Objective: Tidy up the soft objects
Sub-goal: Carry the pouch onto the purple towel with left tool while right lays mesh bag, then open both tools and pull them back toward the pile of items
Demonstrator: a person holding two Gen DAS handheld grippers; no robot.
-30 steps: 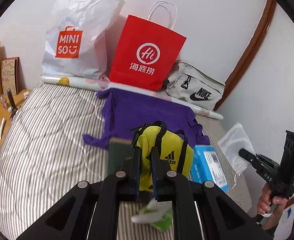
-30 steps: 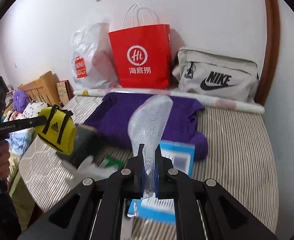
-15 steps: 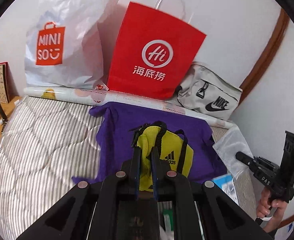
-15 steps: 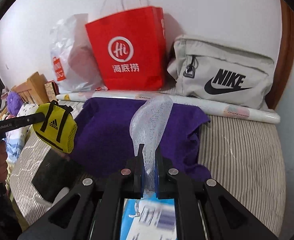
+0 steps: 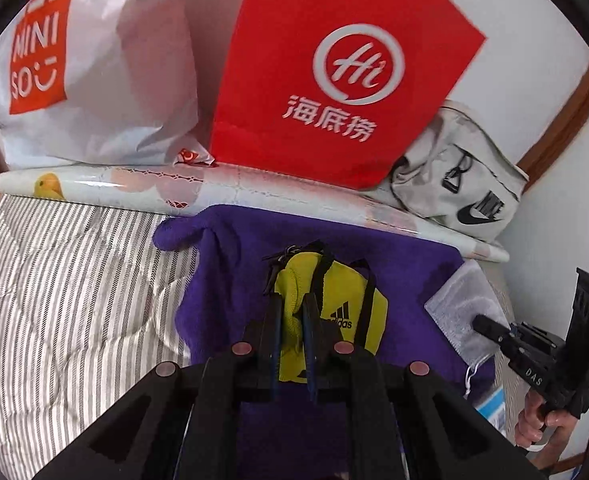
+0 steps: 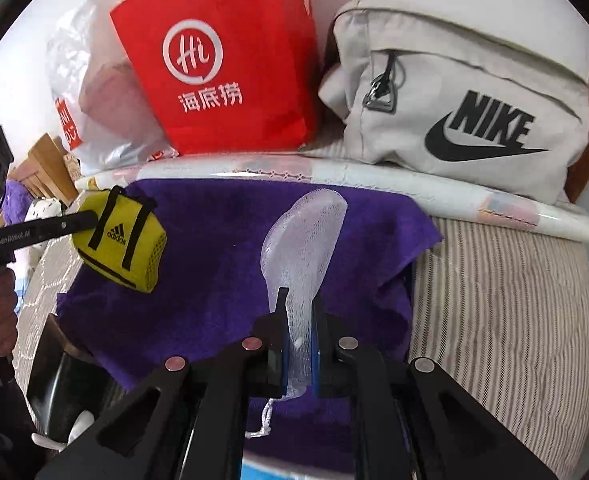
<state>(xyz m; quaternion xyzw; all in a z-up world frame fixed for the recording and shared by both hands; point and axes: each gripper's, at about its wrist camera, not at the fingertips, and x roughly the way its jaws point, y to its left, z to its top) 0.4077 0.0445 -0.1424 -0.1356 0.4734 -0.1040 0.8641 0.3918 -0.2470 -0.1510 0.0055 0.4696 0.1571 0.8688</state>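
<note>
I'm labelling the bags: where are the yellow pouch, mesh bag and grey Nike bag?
yellow pouch [image 5: 346, 304]: left wrist view, logo side.
mesh bag [image 6: 302, 240]: right wrist view, its middle.
grey Nike bag [image 6: 474, 92]: right wrist view, front panel.

Back edge blocked, right side open

The far side is walled off by the red paper bag [image 6: 230, 60], grey Nike bag [image 6: 466, 104] and white plastic bag [image 5: 94, 68]; open striped bedding [image 6: 502, 300] is left right of the purple towel [image 6: 222, 248].

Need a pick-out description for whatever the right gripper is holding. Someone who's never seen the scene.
Start at the red paper bag against the wall, then drop to the purple towel on the striped bed. Above it, the right gripper pinches a white mesh drawstring pouch: see-through and limp, unlike the solid yellow Adidas bag beside it.
</note>
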